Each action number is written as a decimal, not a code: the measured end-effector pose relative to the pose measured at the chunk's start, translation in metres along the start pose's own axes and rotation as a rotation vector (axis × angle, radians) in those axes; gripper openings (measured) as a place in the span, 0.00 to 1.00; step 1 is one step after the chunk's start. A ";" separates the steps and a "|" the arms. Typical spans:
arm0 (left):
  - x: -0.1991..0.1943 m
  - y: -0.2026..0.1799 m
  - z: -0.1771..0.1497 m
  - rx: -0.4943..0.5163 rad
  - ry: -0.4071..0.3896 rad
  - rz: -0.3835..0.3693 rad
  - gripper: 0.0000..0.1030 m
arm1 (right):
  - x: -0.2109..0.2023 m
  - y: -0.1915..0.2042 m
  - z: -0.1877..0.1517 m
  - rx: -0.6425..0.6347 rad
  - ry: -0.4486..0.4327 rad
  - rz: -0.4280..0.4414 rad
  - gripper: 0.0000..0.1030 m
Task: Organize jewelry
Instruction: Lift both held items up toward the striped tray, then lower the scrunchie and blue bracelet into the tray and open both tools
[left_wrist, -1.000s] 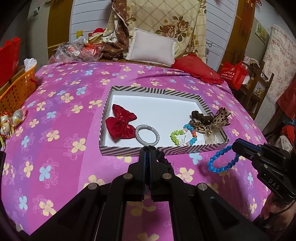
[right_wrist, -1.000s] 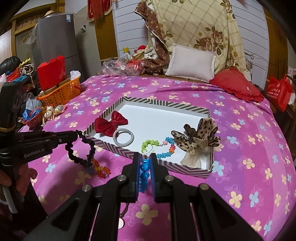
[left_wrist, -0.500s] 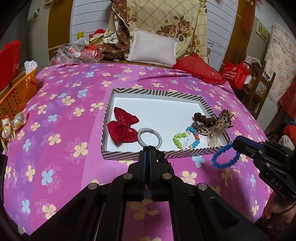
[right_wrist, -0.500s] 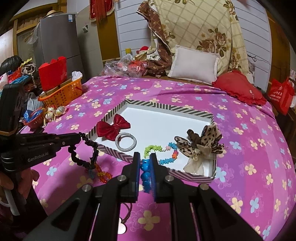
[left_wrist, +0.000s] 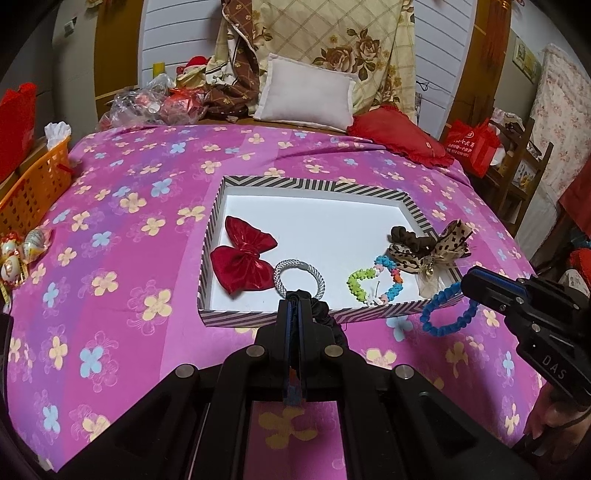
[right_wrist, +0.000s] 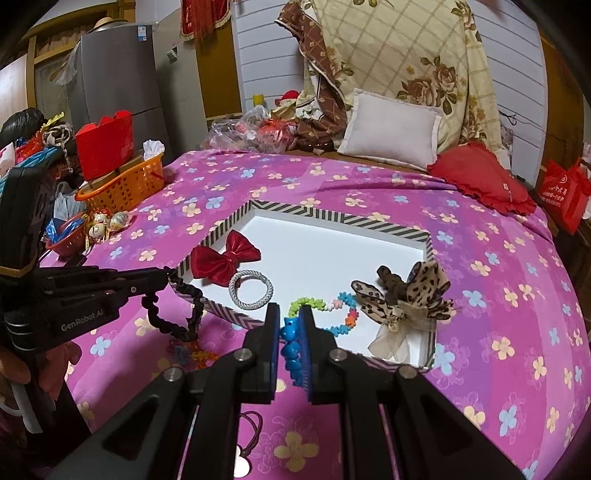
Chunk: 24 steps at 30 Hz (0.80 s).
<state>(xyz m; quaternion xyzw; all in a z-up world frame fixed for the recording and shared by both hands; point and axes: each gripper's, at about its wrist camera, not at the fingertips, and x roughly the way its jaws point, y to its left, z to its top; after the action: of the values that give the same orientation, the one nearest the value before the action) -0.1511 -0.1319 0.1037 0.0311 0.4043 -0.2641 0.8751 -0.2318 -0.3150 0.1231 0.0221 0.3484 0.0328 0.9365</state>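
Observation:
A striped-rim white tray (left_wrist: 314, 184) (right_wrist: 332, 218) lies on the pink flowered bed. In it are a red bow (left_wrist: 243, 260) (right_wrist: 221, 256), a silver bracelet (left_wrist: 299, 282) (right_wrist: 250, 290), a multicolour bead bracelet (left_wrist: 375, 280) (right_wrist: 325, 308) and a leopard bow (left_wrist: 428, 251) (right_wrist: 406, 291). My left gripper (left_wrist: 294, 301) (right_wrist: 168, 275) is shut on a black scrunchie (left_wrist: 323, 308) (right_wrist: 177, 314) at the tray's near edge. My right gripper (right_wrist: 289, 317) (left_wrist: 466, 282) is shut on a blue bead bracelet (left_wrist: 447, 310) (right_wrist: 291, 347) by the tray's near right corner.
An orange basket (left_wrist: 33, 184) (right_wrist: 122, 188) and painted eggs (left_wrist: 18, 251) stand at the bed's left edge. A white pillow (left_wrist: 306, 92) and red cushion (left_wrist: 402, 138) lie at the back. Orange beads (right_wrist: 195, 356) and a dark hair tie (right_wrist: 247, 439) lie on the near bedspread.
Both grippers have moved forward and a little higher toward the tray's near edge, each still holding its piece. The tray's contents have not moved.

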 end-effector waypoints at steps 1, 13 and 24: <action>0.001 0.001 0.001 0.000 0.002 0.000 0.00 | 0.002 0.000 0.002 -0.001 0.001 0.001 0.10; 0.011 0.003 0.019 0.004 -0.008 0.014 0.00 | 0.009 0.003 0.020 -0.022 -0.014 0.001 0.10; 0.046 0.010 0.046 -0.043 0.027 -0.001 0.00 | 0.047 -0.006 0.047 0.016 0.008 0.037 0.10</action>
<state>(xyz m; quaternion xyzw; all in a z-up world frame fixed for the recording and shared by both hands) -0.0902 -0.1558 0.0995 0.0156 0.4218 -0.2553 0.8698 -0.1653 -0.3186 0.1280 0.0360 0.3518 0.0474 0.9342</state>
